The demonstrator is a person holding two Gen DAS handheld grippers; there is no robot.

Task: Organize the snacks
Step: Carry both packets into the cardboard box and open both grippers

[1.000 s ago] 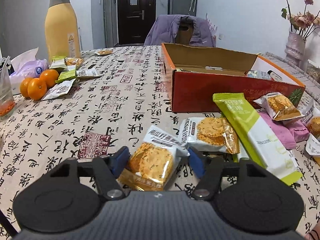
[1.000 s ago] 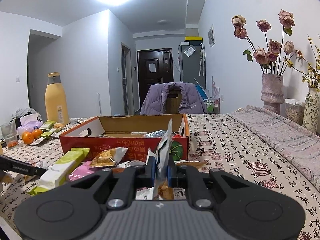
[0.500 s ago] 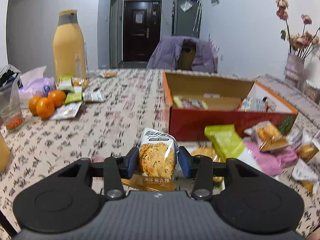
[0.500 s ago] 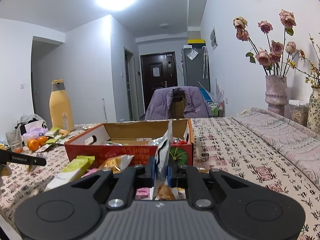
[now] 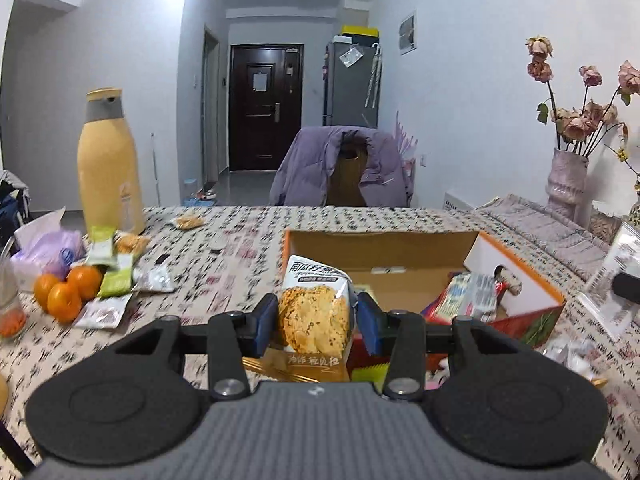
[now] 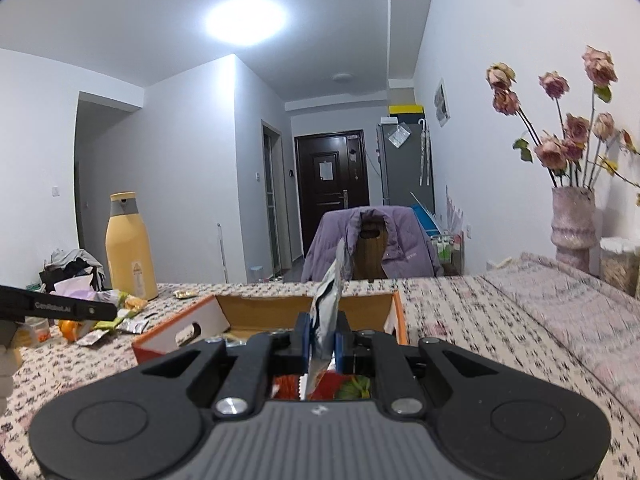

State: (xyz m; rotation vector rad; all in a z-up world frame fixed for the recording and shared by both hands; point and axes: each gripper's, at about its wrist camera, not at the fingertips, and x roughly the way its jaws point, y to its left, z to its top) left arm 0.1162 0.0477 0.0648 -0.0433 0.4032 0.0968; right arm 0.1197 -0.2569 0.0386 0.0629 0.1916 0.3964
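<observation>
Left gripper (image 5: 316, 320): my jaws, just closed in, are clamped on the cracker pack (image 5: 314, 312), held upright above the table (image 5: 224, 256).
Right gripper (image 6: 322, 338): my jaws are pressed together on a thin silver packet (image 6: 330, 300), standing edge-on.
Box (image 5: 384, 256): open, orange-rimmed, just beyond both grippers; a few packets lie inside at its right end.
Near left: three oranges (image 5: 66, 286) among loose green and silver packets.
Far left: a yellow bottle (image 5: 109, 168).
Far right: a vase (image 5: 568, 184) of dried roses.
Far end: a chair under a purple jacket (image 5: 340, 166).
</observation>
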